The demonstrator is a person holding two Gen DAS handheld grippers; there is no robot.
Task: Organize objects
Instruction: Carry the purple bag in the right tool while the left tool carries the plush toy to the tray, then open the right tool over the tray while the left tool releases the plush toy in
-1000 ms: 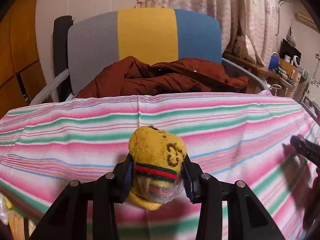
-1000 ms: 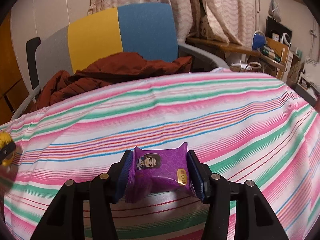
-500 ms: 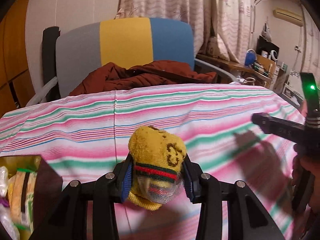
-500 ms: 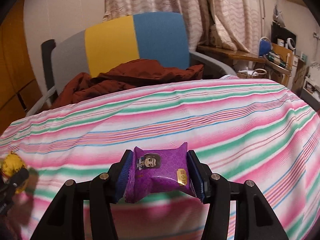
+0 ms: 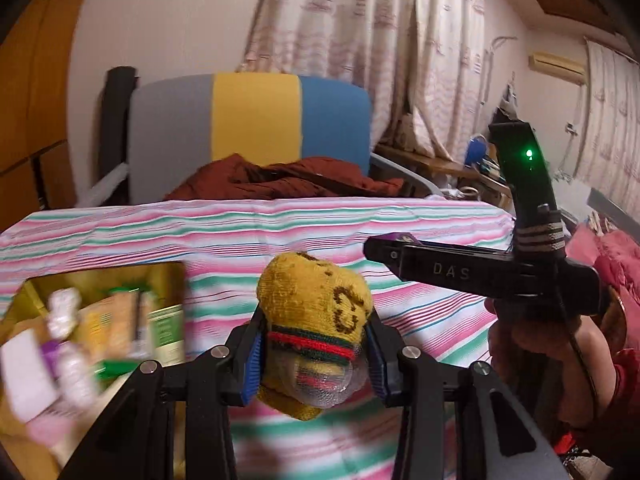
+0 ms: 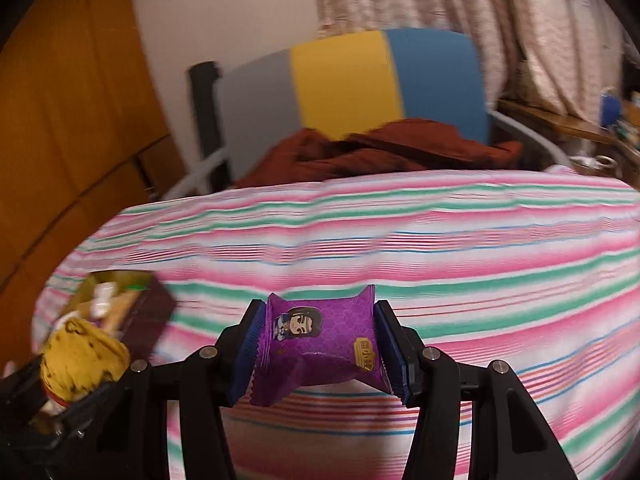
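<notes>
My left gripper (image 5: 314, 356) is shut on a rolled yellow sock (image 5: 316, 316) with a red and green band, held above the striped tablecloth (image 5: 248, 232). The sock also shows in the right wrist view (image 6: 80, 356) at lower left. My right gripper (image 6: 320, 348) is shut on a purple snack packet (image 6: 320, 340) with a cartoon face. The right gripper also shows in the left wrist view (image 5: 380, 248), to the right of the sock. An open box (image 5: 100, 320) with several packets sits at the left, blurred; it shows in the right wrist view (image 6: 120, 300) too.
A chair (image 5: 252, 120) with grey, yellow and blue panels stands behind the table, with a brown jacket (image 5: 296, 180) on its seat. Curtains (image 5: 360, 40) hang behind. A cluttered shelf (image 5: 460, 164) is at the far right. A wooden cabinet (image 6: 60, 120) is at the left.
Both grippers have moved left and back with their loads still held. The open box has come into view at the left. The right gripper now shows closer in the left wrist view.
</notes>
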